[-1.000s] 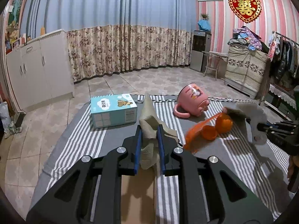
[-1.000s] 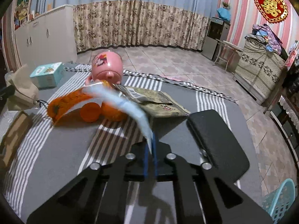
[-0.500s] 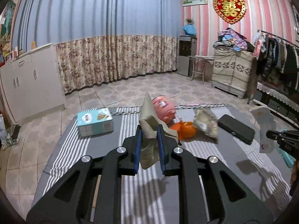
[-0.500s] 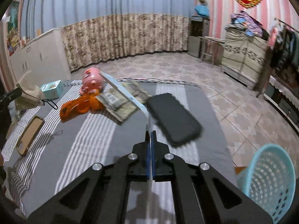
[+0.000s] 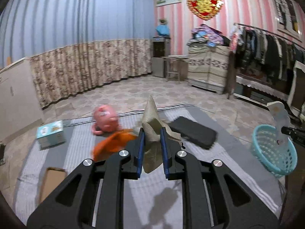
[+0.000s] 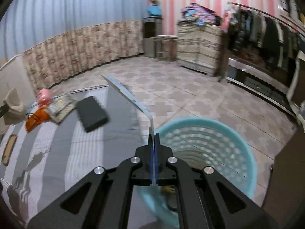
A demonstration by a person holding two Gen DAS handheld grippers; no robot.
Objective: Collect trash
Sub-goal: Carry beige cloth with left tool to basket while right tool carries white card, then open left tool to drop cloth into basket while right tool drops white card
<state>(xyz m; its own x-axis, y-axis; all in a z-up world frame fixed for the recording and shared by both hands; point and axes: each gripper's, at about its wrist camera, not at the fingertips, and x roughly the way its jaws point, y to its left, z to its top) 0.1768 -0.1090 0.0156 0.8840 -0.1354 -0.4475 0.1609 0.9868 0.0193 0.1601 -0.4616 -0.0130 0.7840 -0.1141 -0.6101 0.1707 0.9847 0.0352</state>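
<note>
My right gripper (image 6: 153,139) clamps a flat wrapper (image 6: 125,93) just above the teal basket (image 6: 238,145). My left gripper (image 5: 152,133) grips crumpled tan paper (image 5: 151,118), well left of that basket.

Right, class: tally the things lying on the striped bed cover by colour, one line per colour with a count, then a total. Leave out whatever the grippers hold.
Pink: 1, the mug
Orange: 1, the wrapper
Black: 1, the case
Light blue: 1, the box
Brown: 1, the flat piece
Greenish printed: 1, the packet
Total: 6
</note>
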